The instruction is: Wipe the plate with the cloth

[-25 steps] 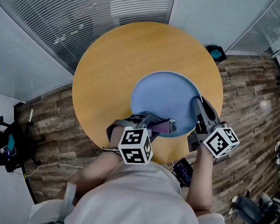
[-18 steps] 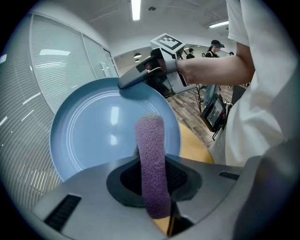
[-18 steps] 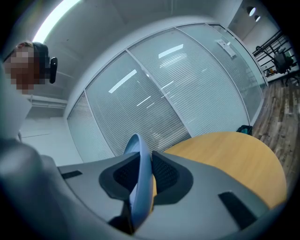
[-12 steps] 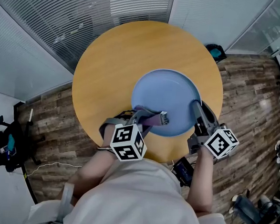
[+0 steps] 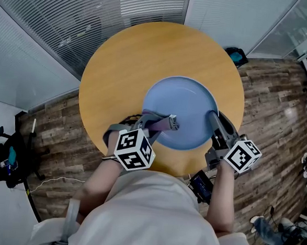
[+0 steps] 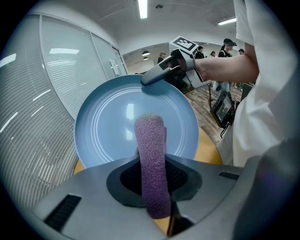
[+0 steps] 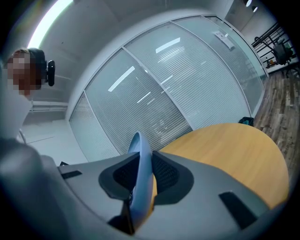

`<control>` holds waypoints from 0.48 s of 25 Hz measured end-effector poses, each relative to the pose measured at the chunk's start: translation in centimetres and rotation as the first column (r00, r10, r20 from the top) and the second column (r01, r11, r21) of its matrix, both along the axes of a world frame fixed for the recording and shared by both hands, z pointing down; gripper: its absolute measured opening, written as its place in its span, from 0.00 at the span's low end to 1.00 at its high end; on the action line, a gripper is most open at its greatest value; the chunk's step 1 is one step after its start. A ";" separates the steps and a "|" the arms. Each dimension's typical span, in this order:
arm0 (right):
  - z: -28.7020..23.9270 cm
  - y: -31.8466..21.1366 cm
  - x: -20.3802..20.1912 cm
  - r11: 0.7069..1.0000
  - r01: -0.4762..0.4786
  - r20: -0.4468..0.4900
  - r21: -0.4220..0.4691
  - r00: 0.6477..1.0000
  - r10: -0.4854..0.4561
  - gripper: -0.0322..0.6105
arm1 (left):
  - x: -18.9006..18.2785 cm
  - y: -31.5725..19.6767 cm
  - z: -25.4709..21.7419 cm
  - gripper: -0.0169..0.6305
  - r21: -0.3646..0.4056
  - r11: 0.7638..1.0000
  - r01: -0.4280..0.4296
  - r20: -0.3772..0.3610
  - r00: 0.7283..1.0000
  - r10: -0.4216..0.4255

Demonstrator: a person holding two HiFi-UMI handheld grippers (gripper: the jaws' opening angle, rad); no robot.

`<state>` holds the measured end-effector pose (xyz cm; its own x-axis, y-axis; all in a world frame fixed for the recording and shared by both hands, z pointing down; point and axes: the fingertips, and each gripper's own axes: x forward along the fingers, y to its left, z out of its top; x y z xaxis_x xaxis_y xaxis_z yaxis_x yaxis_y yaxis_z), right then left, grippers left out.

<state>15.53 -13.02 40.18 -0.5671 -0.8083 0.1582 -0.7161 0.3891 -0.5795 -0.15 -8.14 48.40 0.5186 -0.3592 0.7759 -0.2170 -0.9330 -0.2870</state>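
A light blue plate [image 5: 186, 103] lies on the round wooden table [image 5: 126, 60], towards its near right side. My left gripper [image 5: 166, 123] is shut on a folded purple cloth [image 6: 152, 159], whose end rests on the plate's [image 6: 108, 122] near left part. My right gripper [image 5: 214, 118] is shut on the plate's right rim. In the right gripper view that rim [image 7: 140, 173] stands edge-on between the pads. The left gripper view shows the right gripper [image 6: 154, 77] clamped on the plate's far edge.
Glass walls with blinds stand behind the table. The floor [image 5: 280, 102] around it is wood plank. A black chair [image 5: 4, 161] stands at the left, and a teal object [image 5: 236, 57] lies on the floor beyond the table. Several people [image 6: 229, 47] stand far off.
My left gripper has slid the cloth to the left across the plate's near part. The right gripper and the plate have stayed put.
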 end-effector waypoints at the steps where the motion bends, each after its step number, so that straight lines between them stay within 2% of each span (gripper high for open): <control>1: 0.1 0.0 0.0 1.000 0.004 0.001 -0.003 1.000 -0.004 0.17 | -0.1 -0.1 0.0 0.15 0.001 1.000 0.000 0.001 1.000 0.000; 12: 1.2 0.7 -1.0 0.998 0.049 0.018 -0.048 0.999 -0.048 0.17 | -1.8 -1.6 -0.3 0.15 0.035 0.999 0.035 0.015 0.999 -0.036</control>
